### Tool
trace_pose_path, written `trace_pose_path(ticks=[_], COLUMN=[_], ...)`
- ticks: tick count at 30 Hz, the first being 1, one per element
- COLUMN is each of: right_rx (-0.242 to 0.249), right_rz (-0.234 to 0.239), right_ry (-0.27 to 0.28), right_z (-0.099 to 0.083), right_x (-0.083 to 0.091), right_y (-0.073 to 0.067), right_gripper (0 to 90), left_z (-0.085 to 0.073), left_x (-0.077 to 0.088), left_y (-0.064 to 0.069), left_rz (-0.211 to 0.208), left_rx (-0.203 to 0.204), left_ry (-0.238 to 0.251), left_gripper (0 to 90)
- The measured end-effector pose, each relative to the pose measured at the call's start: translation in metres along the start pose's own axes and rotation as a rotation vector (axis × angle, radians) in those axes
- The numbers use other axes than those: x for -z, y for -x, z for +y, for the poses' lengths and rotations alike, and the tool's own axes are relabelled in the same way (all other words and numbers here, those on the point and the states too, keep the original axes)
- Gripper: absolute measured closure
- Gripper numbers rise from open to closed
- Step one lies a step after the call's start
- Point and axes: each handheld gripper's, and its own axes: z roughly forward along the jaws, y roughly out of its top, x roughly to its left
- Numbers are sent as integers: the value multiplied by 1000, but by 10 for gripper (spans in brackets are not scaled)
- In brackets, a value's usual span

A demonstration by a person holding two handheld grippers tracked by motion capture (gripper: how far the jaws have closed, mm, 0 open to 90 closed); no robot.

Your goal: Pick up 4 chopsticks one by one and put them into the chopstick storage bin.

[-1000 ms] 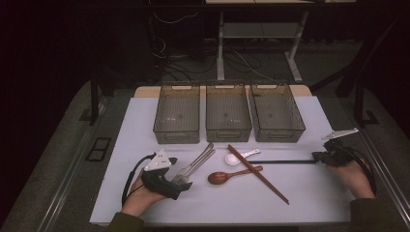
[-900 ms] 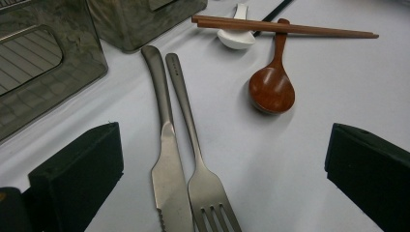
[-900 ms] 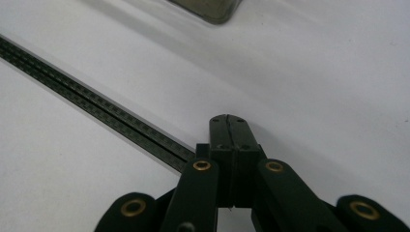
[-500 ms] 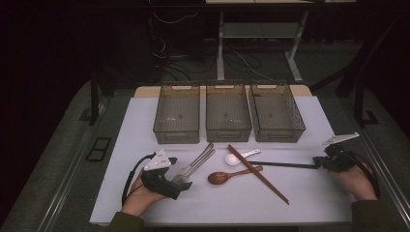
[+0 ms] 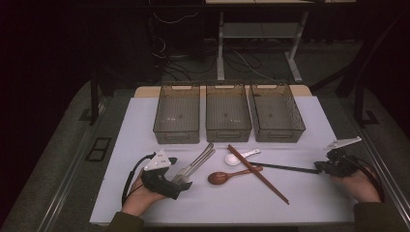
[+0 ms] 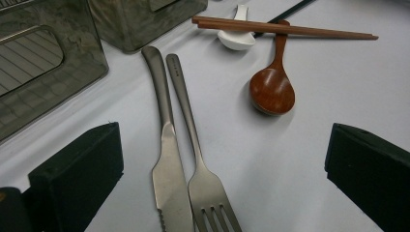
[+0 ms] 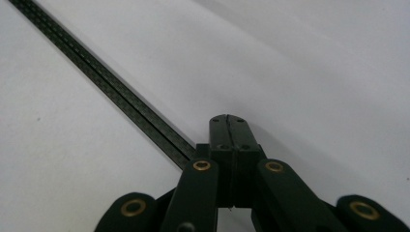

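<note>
My left gripper [image 5: 180, 175] rests on the white mat at the near left, open, and its jaws straddle the heads of a steel knife [image 6: 167, 159] and fork [image 6: 193, 145] without touching them. Past those lie a wooden spoon [image 6: 271, 89], a white ceramic spoon [image 6: 237, 36] and brown chopsticks [image 6: 290, 30] laid across both. In the high view the brown chopsticks [image 5: 258, 175] run diagonally at the centre. At the right, my right gripper [image 5: 319, 167] is shut with nothing between its jaws. Black chopsticks [image 7: 96, 72] pass beside its tip [image 7: 227, 125] and go under its left link.
Three smoky see-through trays stand in a row at the back of the mat: left [image 5: 177, 136], middle [image 5: 228, 136], right [image 5: 279, 136]. All look bare inside. The white mat [image 5: 309, 203] ends near my forearms. Dark table rails flank it.
My right gripper has drifted a little toward the near edge, and the black chopsticks' right end has swung with it. The left gripper has stayed put.
</note>
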Motion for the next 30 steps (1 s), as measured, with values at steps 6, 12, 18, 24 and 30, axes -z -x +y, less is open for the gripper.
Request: trace_pose_path(ticks=[6,12,18,24,30], right_rx=[9,18,27,63,150], right_rz=[8,13,17,78,200], right_ry=[-6,-16,-19,56,119], right_z=[-4,-8,-10,-1,22], right_x=[4,8,10,13,2], right_y=[-4,-6,-9,-15,-38], right_gripper=[895,896,895,823,741], left_z=[0,0,0,0,0], left_x=[0,0,0,0,0], left_y=[0,0,0,0,0], left_rz=[0,0,-2,-1,0], left_rx=[-3,3,6,6,6], left_ry=[-2,1,4,5,7], left_gripper=[0,0,0,0,0])
